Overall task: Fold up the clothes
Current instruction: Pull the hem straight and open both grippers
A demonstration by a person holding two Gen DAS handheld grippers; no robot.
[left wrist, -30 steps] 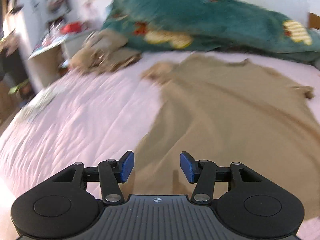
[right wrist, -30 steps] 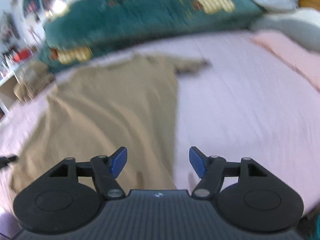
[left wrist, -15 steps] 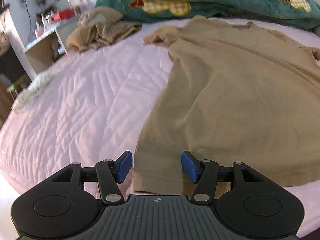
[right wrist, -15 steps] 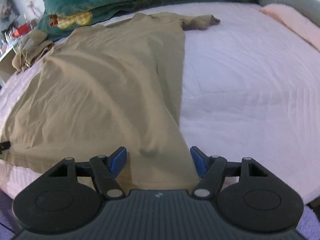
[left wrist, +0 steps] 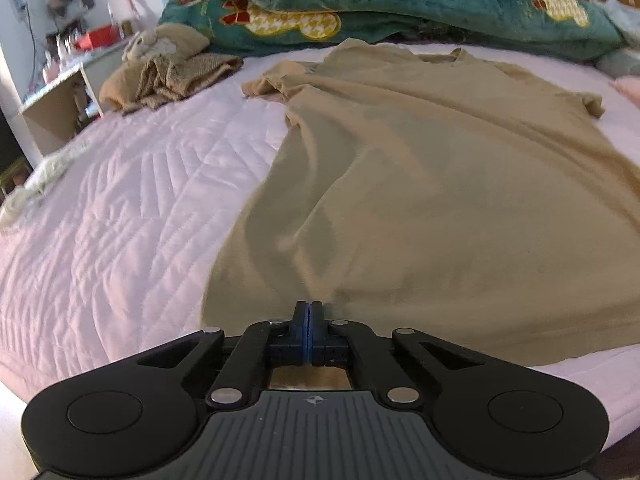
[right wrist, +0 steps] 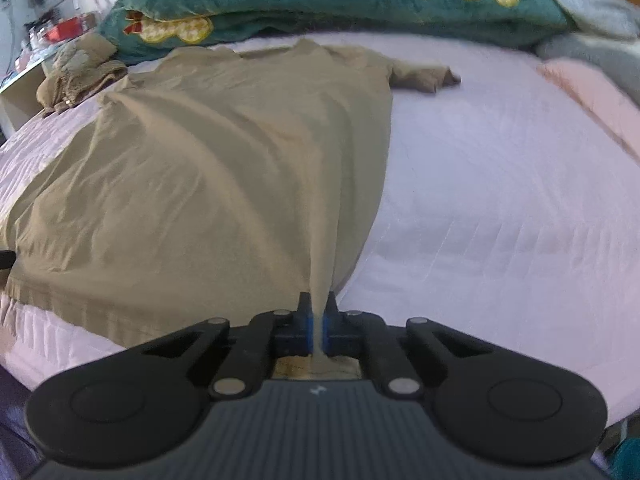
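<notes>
Left fingers [left wrist: 307,312]: blue pads pressed flat together, clamped at the near hem of the tan t-shirt [left wrist: 440,200], by its left corner; a ridge of cloth rises from the tips, though no cloth shows between the pads. Right fingers [right wrist: 319,312]: closed on a thin pleat of the same shirt [right wrist: 224,184] at the near hem's right corner, tan strip visible between the blue pads.

Fingers are black plastic linkages with silver pivot pins, on a ribbed grey housing.

Shirt: thin matte knit, uniform khaki-tan, short sleeves, lying flat on the bed [left wrist: 120,216] with the neck at the far end and the hem nearest the cameras. Soft creases fan out from each pinch point. Left sleeve bunched; right sleeve spread flat onto the cover. Double-stitched hem band visible in the right view.

Bed cover: pale pink, quilted in a chevron stitch. Behind the collar, a plush teal blanket [left wrist: 400,0] with yellow houndstooth patches and red bows. Far left, a crumpled heap of tan clothes [left wrist: 168,68], coarser knit. Pink pillow [right wrist: 592,96] at right edge.
</notes>
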